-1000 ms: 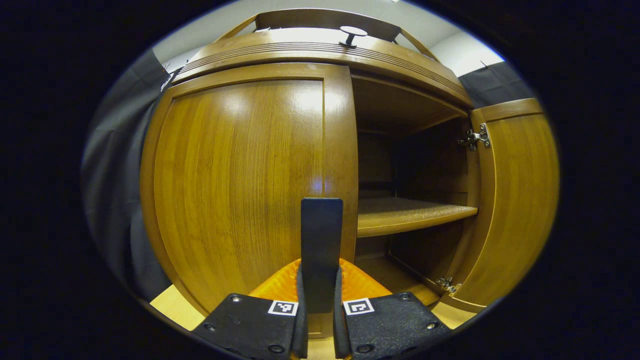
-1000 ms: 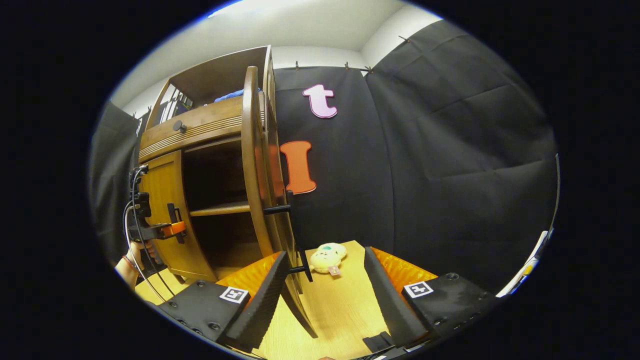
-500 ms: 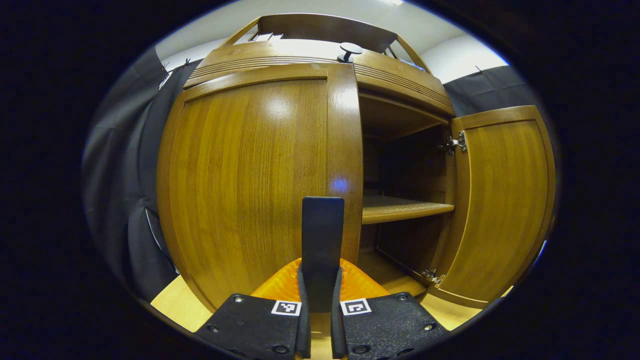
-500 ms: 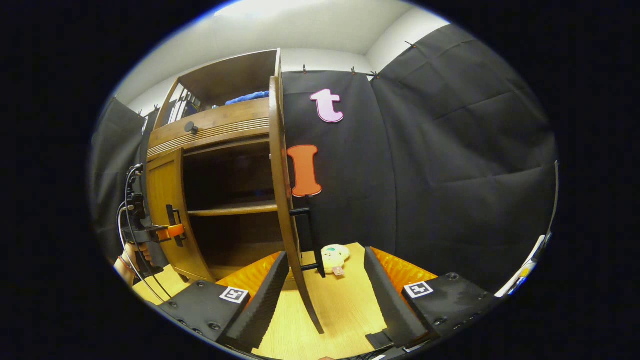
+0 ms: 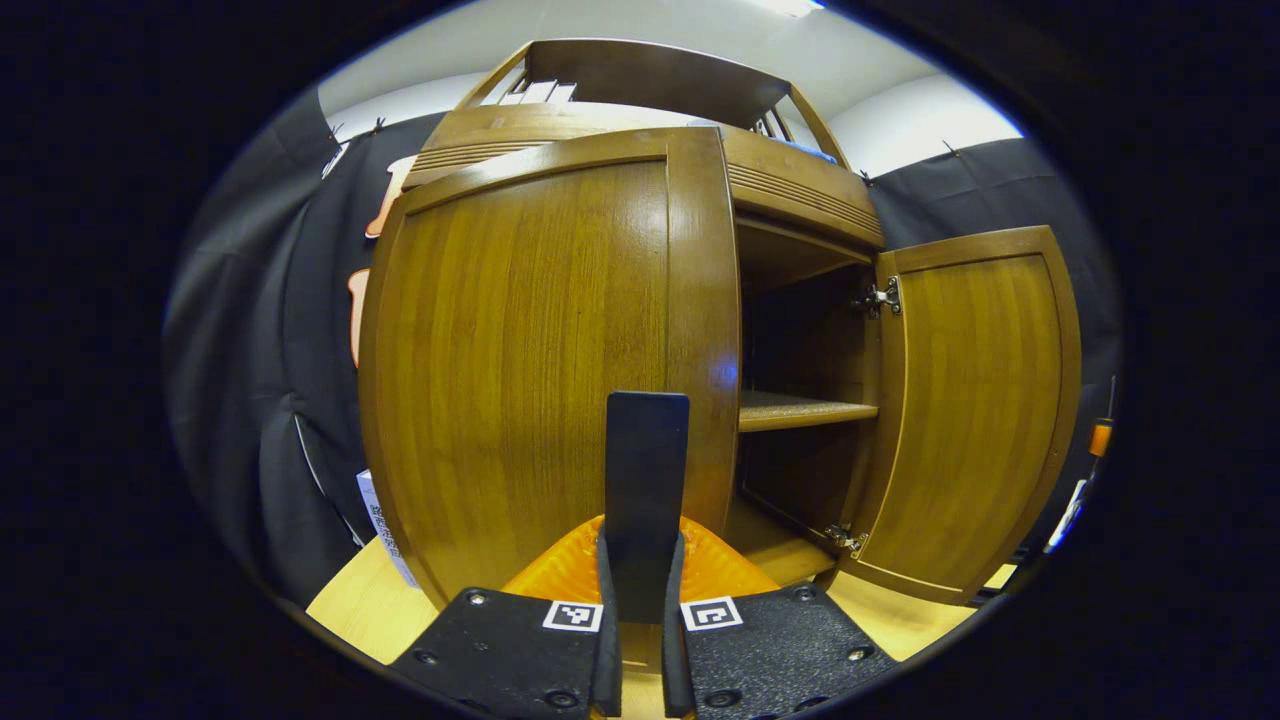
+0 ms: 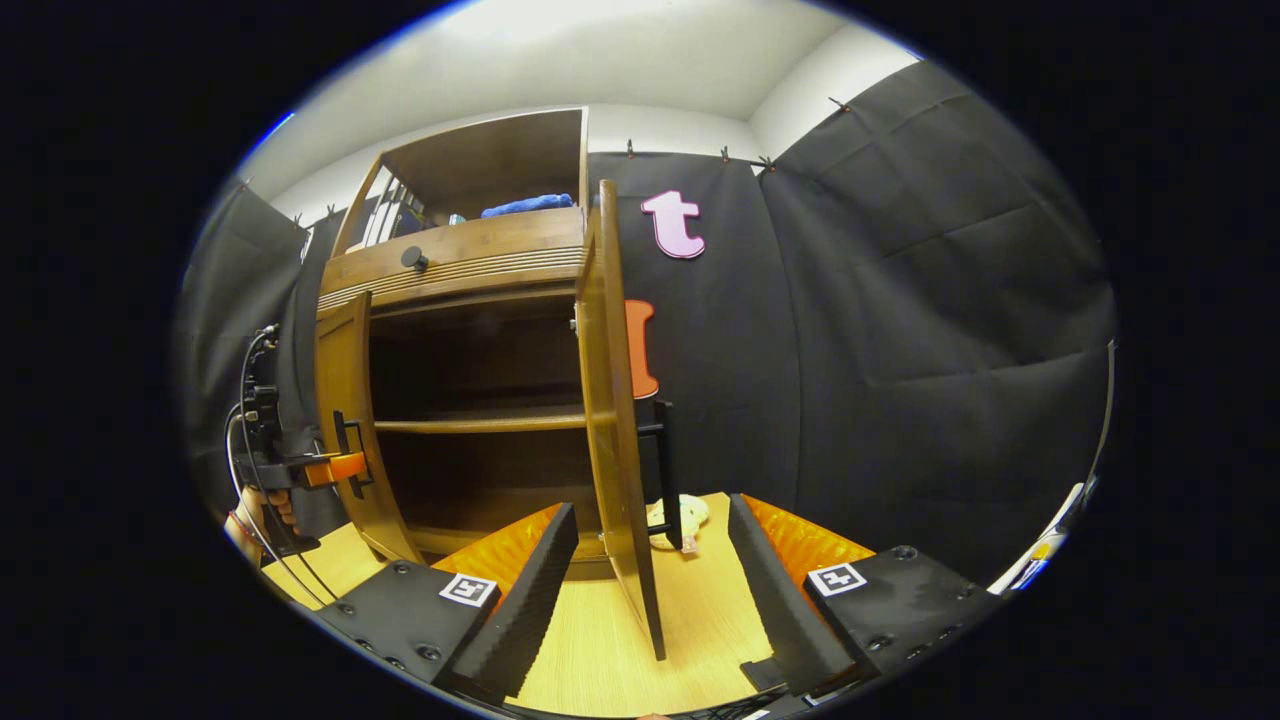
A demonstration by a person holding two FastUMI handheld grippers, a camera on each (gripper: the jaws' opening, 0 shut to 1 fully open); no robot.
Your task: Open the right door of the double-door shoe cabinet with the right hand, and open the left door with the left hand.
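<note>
The wooden shoe cabinet has both doors ajar. In the left gripper view, the left door point(image 5: 520, 350) swings out toward me, and my left gripper point(image 5: 643, 545) is shut on its black vertical handle point(image 5: 646, 470). To the right hangs the right door point(image 5: 975, 400), wide open, beside the inner shelf point(image 5: 800, 410). In the right gripper view, my right gripper point(image 6: 650, 510) stands open. The right door point(image 6: 605, 400) is seen edge-on beyond its fingers, its black handle point(image 6: 667, 470) untouched. Far left, a hand point(image 6: 265, 505) holds the left gripper point(image 6: 335, 467) at the left door point(image 6: 345, 400).
A pale plush toy point(image 6: 690, 512) lies on the wooden floor point(image 6: 600, 650) behind the right door. A drawer knob point(image 6: 412, 258) sits above the doors, and a blue cloth point(image 6: 530, 205) lies in the top compartment. A white sheet point(image 5: 378, 525) leans left of the cabinet.
The left door has swung further out with my left gripper on its handle. The right door has opened wider, and my open right gripper has drawn back from it.
</note>
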